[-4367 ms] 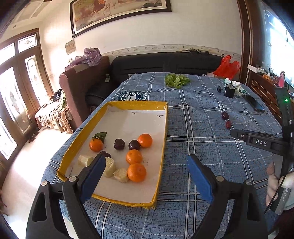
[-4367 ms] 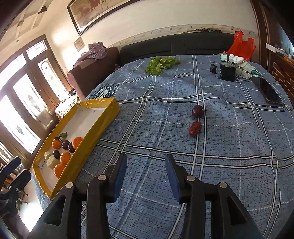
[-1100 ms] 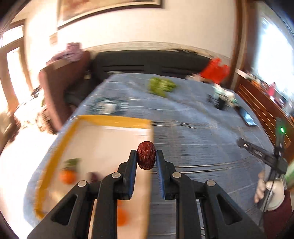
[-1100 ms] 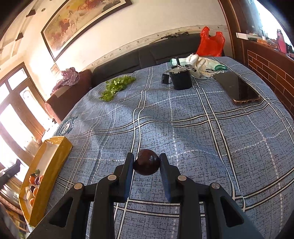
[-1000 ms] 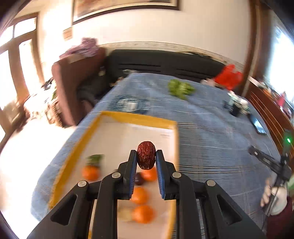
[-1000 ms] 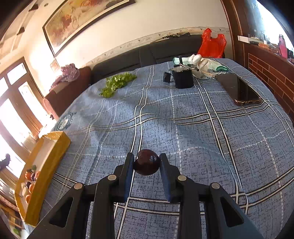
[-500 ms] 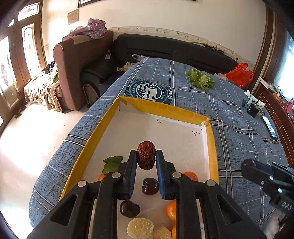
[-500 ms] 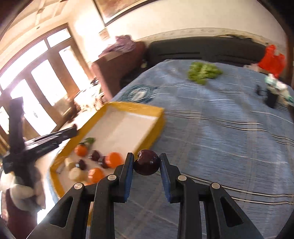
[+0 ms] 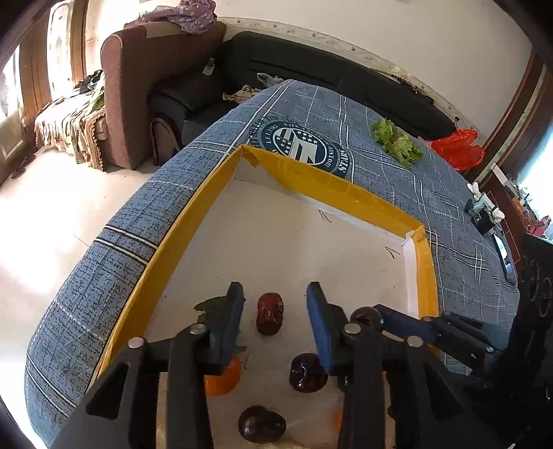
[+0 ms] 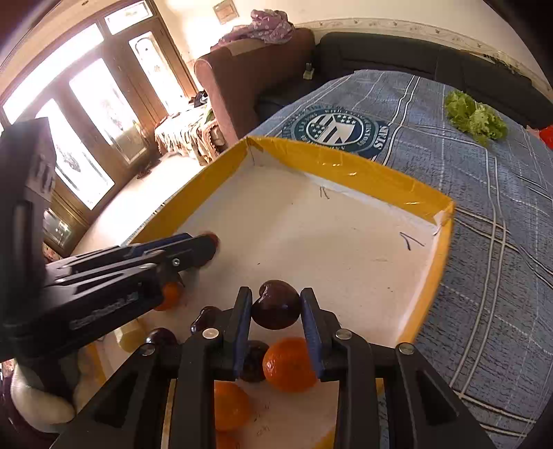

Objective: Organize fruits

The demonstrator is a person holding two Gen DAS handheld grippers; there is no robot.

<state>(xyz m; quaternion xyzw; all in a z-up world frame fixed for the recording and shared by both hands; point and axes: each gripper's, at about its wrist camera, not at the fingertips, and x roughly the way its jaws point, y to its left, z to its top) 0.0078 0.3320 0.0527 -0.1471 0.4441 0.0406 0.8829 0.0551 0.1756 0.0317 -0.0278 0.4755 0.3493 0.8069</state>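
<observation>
On blue tablecloth, round emblem, "STARS" partly legible.

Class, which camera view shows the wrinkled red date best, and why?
The left wrist view: the red date lies unobstructed on the tray floor between the opening left hand-held gripper jaws. The right wrist view shows only a blurred reddish edge behind that gripper.

White wall far; black sofa below; brown armchair left, purple cloth on top, possibly clothing; sunlit glazed doors far left.
</observation>
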